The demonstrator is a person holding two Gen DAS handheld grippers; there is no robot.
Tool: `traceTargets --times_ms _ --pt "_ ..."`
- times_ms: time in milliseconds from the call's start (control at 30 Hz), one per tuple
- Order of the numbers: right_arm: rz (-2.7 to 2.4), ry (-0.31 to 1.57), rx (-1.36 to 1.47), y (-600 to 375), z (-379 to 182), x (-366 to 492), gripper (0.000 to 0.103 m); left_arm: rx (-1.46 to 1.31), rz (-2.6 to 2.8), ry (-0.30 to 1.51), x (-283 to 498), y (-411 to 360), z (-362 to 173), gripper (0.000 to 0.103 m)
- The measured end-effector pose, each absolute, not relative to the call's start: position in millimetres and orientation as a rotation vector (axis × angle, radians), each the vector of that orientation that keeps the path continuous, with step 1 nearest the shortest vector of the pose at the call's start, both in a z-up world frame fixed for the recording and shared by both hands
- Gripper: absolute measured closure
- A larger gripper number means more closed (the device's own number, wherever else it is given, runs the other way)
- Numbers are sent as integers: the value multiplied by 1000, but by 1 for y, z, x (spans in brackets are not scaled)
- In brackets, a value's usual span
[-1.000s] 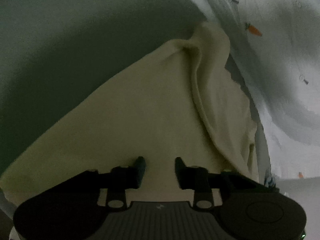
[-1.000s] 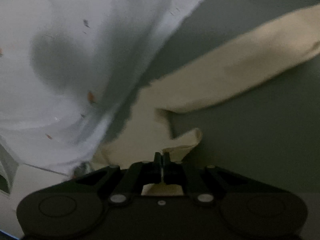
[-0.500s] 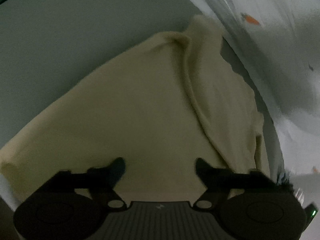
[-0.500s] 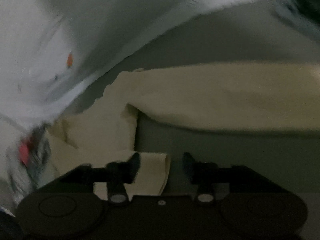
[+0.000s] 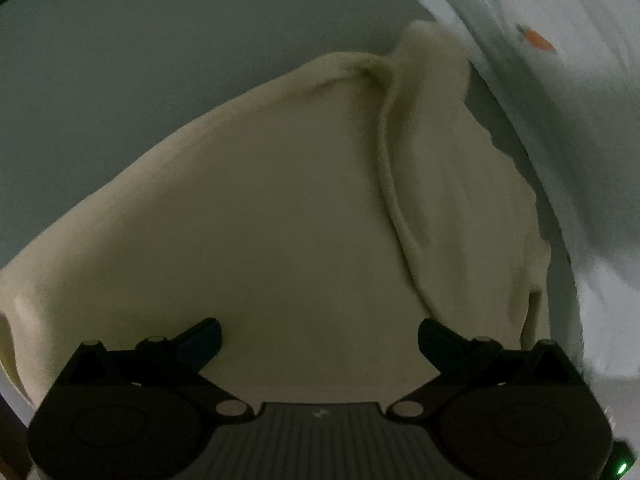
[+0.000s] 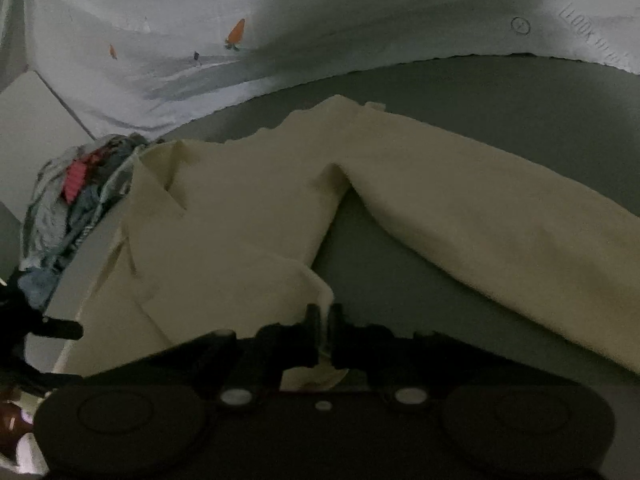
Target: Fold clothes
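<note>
A cream garment (image 5: 280, 200) lies spread on a grey surface (image 5: 160, 60), with a raised fold running down its right side. My left gripper (image 5: 319, 330) hovers over its near part; the jaws are opening, wide apart, with only flat cloth beneath and nothing pinched. In the right wrist view the same cream garment (image 6: 240, 208) shows one long leg or sleeve (image 6: 480, 216) stretching to the right. My right gripper (image 6: 325, 312) is closing on a folded corner of that cloth, and the pads press on it.
A white sheet with small orange carrot prints (image 6: 280, 20) lies bunched behind the garment, and also along the right (image 5: 560, 100). A pile of coloured clothes (image 6: 72, 200) sits at the left. Bare grey surface (image 6: 480, 92) shows between the garment and the sheet.
The left fingers spread from a narrow gap to wide apart over the cloth. The right gripper opened, rolled, and shut again on a corner of the cream garment.
</note>
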State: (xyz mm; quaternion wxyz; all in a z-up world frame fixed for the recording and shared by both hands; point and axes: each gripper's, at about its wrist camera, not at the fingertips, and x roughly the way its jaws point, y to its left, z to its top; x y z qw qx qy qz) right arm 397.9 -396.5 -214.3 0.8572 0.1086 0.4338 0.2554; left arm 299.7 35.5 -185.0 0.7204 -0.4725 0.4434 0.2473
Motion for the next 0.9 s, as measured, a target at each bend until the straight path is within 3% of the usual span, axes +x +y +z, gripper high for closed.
traceTargets --times_ms 167,400,633,900 --pt "508 821 293 -421 -194 413 98 -1050 598 1000 309 33 -184 0" --pt "329 624 239 -464 -150 443 99 -834 630 1097 334 7 -182 0" --pt "156 821 182 -489 -197 466 97 -517 649 1266 371 -29 -189 0" --pt "20 841 442 -495 -195 435 68 -520 647 1278 376 -26 -187 0"
